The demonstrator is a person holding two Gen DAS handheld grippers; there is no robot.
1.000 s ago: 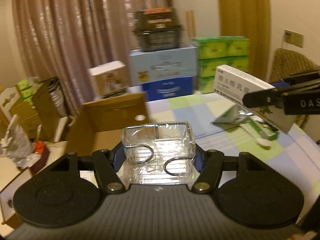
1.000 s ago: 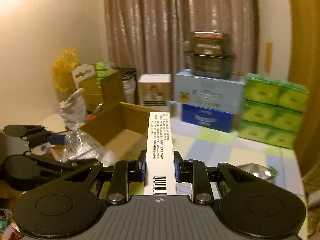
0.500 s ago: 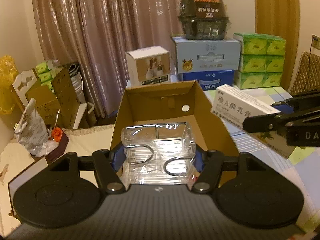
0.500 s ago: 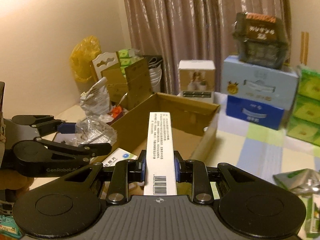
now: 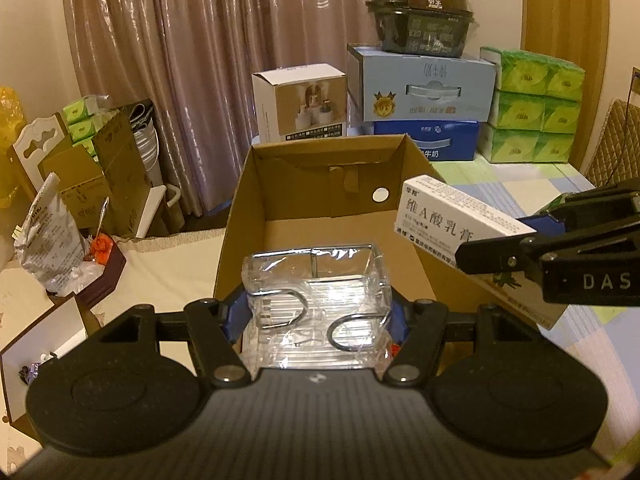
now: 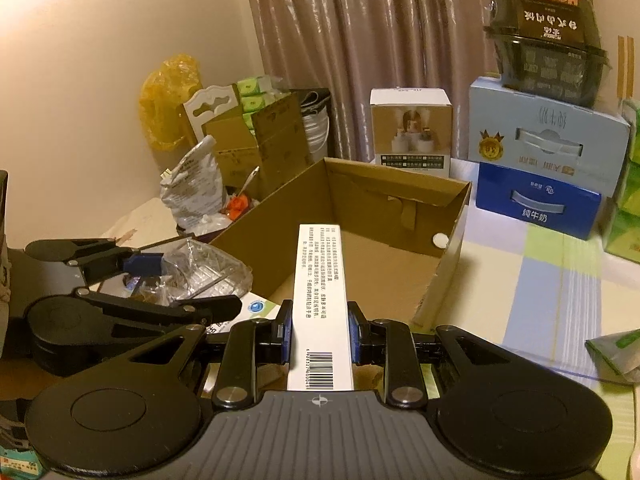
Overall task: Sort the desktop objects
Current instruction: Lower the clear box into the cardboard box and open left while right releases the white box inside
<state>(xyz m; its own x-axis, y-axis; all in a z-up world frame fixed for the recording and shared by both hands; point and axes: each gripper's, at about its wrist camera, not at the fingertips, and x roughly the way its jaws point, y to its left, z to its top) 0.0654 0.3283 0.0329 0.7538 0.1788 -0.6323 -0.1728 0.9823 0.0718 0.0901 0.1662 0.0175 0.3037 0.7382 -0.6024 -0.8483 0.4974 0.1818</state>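
Observation:
My left gripper (image 5: 316,316) is shut on a clear plastic packet (image 5: 316,300) with metal rings inside, held over the near end of an open cardboard box (image 5: 320,168). My right gripper (image 6: 318,328) is shut on a long white medicine carton (image 6: 318,292) with a barcode, pointing into the same box (image 6: 384,200). In the left wrist view the carton (image 5: 452,216) and the right gripper (image 5: 560,236) hang over the box's right wall. In the right wrist view the left gripper (image 6: 152,280) with the packet (image 6: 200,272) sits at the left.
Behind the box stand a white product box (image 5: 300,100), stacked milk cartons (image 5: 424,88) with a dark bowl pack (image 5: 420,4) on top, and green tissue packs (image 5: 532,108). A checked tablecloth (image 6: 552,272) lies to the right. Bags and cardboard clutter (image 5: 80,184) stand at left.
Both grippers have swung left and down from above the tablecloth to above the cardboard box, each still holding its object. The box's inside now fills the middle of both views.

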